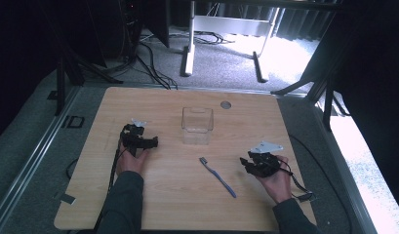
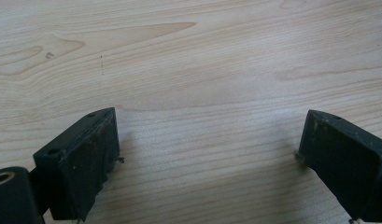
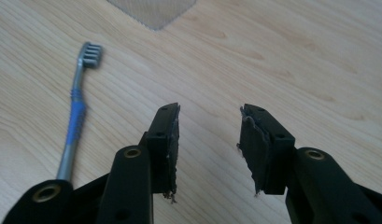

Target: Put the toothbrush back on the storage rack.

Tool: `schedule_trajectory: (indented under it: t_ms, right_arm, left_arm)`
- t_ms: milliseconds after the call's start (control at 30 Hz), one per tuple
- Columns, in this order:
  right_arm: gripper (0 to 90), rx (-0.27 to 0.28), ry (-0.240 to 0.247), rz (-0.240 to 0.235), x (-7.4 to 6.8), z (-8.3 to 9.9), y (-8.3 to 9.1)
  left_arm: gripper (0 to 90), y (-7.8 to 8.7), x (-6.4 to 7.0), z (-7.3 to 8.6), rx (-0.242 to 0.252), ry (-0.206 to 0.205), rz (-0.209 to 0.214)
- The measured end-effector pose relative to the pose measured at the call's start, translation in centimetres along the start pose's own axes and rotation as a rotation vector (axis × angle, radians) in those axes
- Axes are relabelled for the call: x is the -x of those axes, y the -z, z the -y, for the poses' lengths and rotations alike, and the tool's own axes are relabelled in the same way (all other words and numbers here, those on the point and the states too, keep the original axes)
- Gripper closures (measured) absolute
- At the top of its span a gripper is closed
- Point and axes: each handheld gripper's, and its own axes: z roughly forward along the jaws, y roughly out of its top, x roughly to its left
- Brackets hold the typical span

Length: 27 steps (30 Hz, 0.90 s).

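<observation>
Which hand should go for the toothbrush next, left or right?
Probably the right. The right gripper is open and nearer the toothbrush, which lies just beside its fingers. The left gripper sits farther off over bare table.

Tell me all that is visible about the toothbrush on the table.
The toothbrush lies flat on the wooden table, free of any touch. It has a thin handle, blue in the middle and grey toward both ends, and it looks like plastic. Its head with pale bristles points toward the clear container, which stands apart from it. It lies slanted between the two grippers, nearer the right gripper, whose jaws stand open beside it.
</observation>
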Motion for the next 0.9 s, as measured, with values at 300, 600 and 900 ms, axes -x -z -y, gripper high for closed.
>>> schedule_trajectory:
  t_ms: [300,600,900]
  right_arm:
    - [59.0,0.023,-0.002,0.007,-0.1,-1.1,0.8]
    - [62.5,0.032,0.007,-0.012,-0.3,-1.8,1.5]
    - [61.1,0.038,0.01,-0.047,-0.7,-2.6,2.1]
  left_arm:
    - [5.5,0.0,0.0,0.0,0.0,0.001,0.0]
    - [5.5,0.0,0.0,0.0,0.0,0.001,0.0]
    - [5.5,0.0,0.0,0.0,0.0,0.001,0.0]
